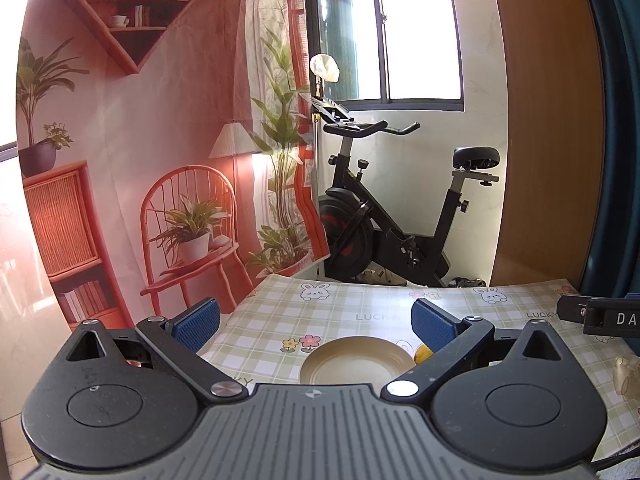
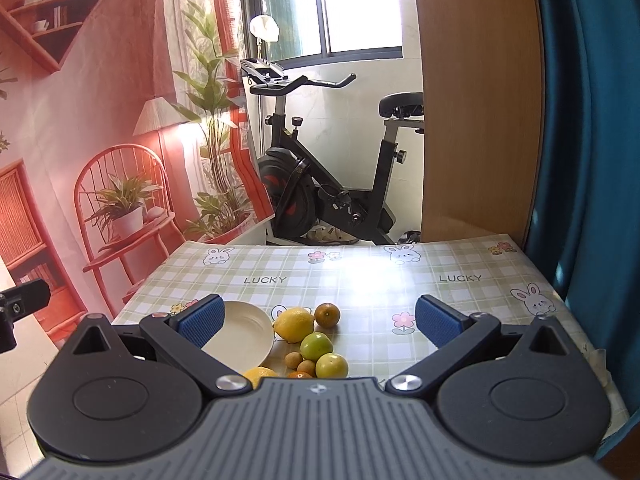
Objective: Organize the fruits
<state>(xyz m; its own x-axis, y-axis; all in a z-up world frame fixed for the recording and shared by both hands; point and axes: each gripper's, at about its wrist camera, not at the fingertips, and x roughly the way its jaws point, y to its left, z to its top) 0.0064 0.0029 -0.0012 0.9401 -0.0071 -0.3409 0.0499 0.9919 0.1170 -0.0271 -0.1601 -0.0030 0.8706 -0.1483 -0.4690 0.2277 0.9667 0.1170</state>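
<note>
In the right wrist view a cream plate (image 2: pixel 244 332) lies empty on the checked tablecloth, partly behind my left-hand finger. Beside it to the right lie a big lemon (image 2: pixel 293 323), a small orange (image 2: pixel 327 315), two green fruits (image 2: pixel 316 346) (image 2: pixel 331 365), small brown fruits (image 2: pixel 291 359) and a second lemon (image 2: pixel 259 374) at the plate's near edge. My right gripper (image 2: pixel 320 318) hovers open above them, holding nothing. In the left wrist view my left gripper (image 1: pixel 316 324) is open over the same plate (image 1: pixel 356 360); a yellow fruit (image 1: pixel 423 354) peeks from behind its right finger.
The table (image 2: pixel 360 276) ends a short way beyond the fruit; an exercise bike (image 2: pixel 320 184) stands behind it by the window. A printed backdrop (image 2: pixel 100 140) hangs on the left, a wooden panel (image 2: pixel 480 100) and blue curtain (image 2: pixel 588 140) on the right. The other gripper's body (image 1: pixel 600 316) shows at the right edge.
</note>
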